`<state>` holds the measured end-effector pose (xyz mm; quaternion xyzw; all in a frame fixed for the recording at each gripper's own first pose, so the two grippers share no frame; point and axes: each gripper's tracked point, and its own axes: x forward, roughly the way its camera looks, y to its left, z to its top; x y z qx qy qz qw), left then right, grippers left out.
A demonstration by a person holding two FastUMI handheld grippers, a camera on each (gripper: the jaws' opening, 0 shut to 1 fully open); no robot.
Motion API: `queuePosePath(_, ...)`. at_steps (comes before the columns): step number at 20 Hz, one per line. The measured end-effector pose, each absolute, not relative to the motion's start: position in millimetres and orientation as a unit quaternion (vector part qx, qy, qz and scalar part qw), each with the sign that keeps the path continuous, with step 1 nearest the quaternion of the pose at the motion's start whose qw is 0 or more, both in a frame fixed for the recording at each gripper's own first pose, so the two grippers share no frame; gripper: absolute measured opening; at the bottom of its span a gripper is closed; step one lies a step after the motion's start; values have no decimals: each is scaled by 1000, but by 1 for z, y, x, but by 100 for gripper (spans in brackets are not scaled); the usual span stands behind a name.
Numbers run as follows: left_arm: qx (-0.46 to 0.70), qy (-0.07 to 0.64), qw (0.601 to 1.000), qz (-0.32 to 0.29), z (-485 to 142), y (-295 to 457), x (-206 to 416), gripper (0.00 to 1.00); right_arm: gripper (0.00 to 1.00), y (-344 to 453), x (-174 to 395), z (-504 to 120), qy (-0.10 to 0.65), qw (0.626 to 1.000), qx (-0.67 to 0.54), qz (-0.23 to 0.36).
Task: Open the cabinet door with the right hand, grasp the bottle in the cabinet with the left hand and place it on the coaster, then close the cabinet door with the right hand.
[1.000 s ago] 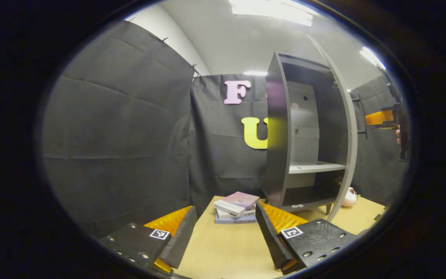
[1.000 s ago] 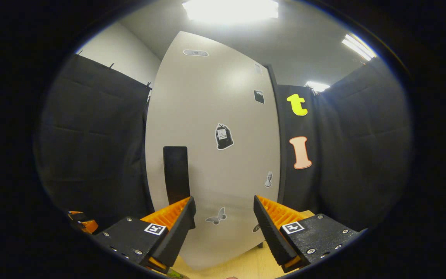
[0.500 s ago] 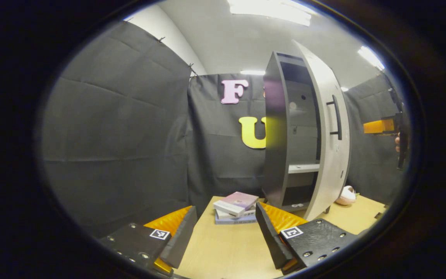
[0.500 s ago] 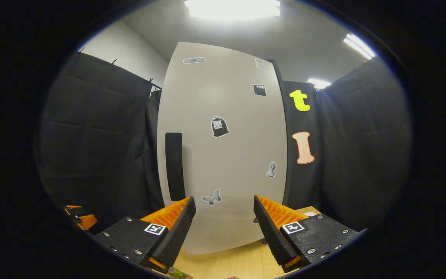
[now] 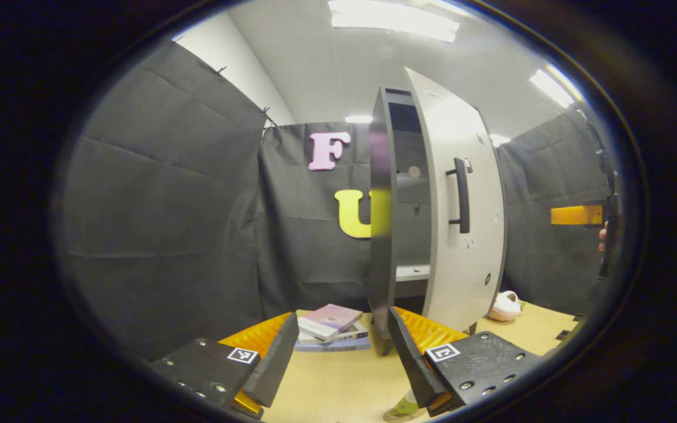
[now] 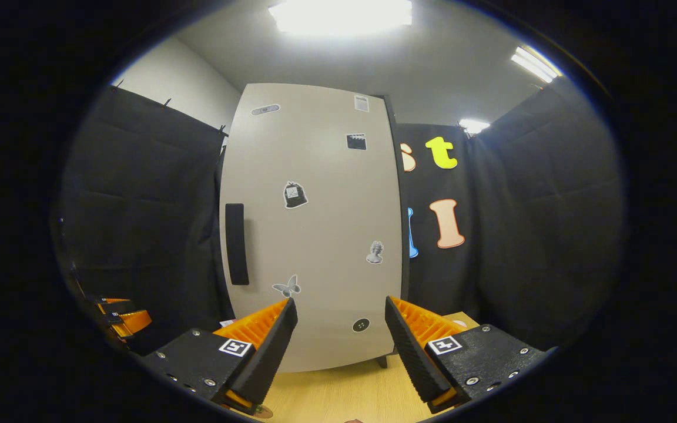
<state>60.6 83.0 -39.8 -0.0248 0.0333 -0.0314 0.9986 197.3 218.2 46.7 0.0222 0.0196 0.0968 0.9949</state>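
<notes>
Cabinet door (image 6: 315,235) ajar, both tools released, right tool (image 6: 338,346) clear of it; door may stop unlatched.

cabinet door (image 5: 462,200) | swung from wide open | now nearly closed

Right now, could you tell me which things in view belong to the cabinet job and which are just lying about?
Part of the job:
cabinet
cabinet door, nearly shut
door handle
right tool, open, off the door
left tool, open

Lying about:
stack of books
pale object on the table beside the cabinet
</notes>
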Motion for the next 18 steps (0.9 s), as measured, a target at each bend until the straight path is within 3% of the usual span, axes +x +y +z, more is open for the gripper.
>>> queuePosePath(4,-27,32,998,-35,-28,46,64,87,93,178,196,44,19,996,19,85)
queuePosePath(5,-27,32,998,-36,-26,37,65,83,93,170,196,43,20,996,19,82)
queuePosePath(6,-26,31,999,-36,-22,30,66,87,93,163,196,40,21,996,20,81)
queuePosePath(11,-19,19,999,-35,-5,-2,61,83,93,129,195,32,30,996,21,78)
queuePosePath(12,-19,17,999,-35,0,-6,59,87,93,123,196,32,30,996,21,77)
queuePosePath(18,-23,7,999,-33,22,-21,59,83,93,94,195,26,31,997,17,66)
